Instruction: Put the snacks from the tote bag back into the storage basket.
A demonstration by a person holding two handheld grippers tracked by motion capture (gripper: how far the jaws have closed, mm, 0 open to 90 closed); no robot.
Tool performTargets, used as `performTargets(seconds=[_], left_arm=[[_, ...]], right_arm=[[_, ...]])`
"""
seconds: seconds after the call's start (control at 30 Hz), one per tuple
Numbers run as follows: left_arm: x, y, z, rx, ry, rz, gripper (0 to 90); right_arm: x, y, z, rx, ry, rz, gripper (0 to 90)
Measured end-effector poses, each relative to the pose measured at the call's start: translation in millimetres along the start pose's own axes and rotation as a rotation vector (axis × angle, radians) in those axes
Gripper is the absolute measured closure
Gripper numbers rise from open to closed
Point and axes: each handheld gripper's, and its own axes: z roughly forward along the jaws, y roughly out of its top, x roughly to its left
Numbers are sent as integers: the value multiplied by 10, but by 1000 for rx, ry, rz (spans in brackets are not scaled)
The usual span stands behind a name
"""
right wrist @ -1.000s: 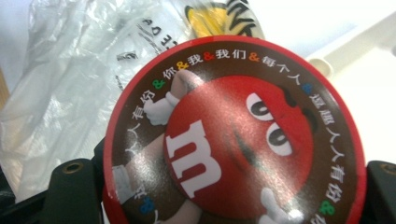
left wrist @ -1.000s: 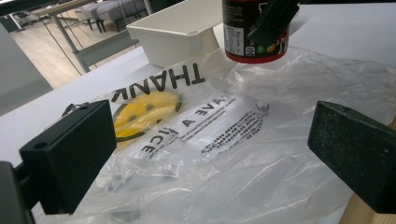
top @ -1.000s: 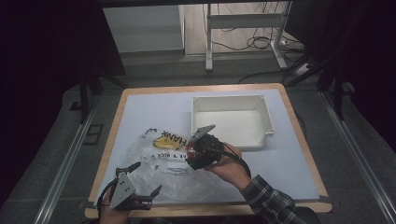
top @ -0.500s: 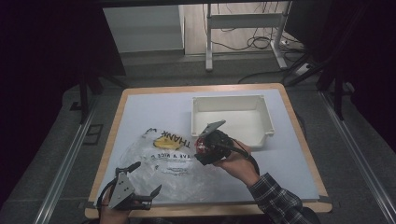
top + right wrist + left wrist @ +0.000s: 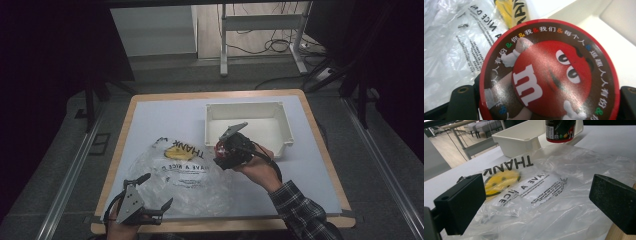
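- Two claws are at work: the right claw is clamped on a round M&M's candy tub, its jaws pressing the tub's sides, and holds it in the air just beside the near left corner of the white bin.
- From the left claw view the tub hangs clear above the edge of the plastic bag, touching neither the bag nor the bin.
- By the look of it, the step in hand is carrying the tub from the bag toward the bin; the next move would call for lifting it over the bin's near wall, then lowering it inside before letting go.
- Nearer the person, the left claw rests at the tabletop's front edge with its jaws spread wide and nothing between them, pointed at the bag.
- Around them, the crumpled bag, printed with a yellow smiley and "THANK", lies flat left of the bin.
- What could get in the way is the bin's near wall, which the tub must clear; the inside of the bin looks empty.
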Motion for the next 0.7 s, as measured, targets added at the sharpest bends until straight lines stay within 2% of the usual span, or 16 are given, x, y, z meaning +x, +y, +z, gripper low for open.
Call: performTargets(seconds=[0.43, 0.7], left_arm=[[1, -1, 1, 4, 3, 5, 9], [-1, -1, 1, 6, 3, 8, 9]], right_arm=[[-229, 16, 70, 5, -14, 14, 257], [-306, 54, 102, 4, -21, 13, 257]])
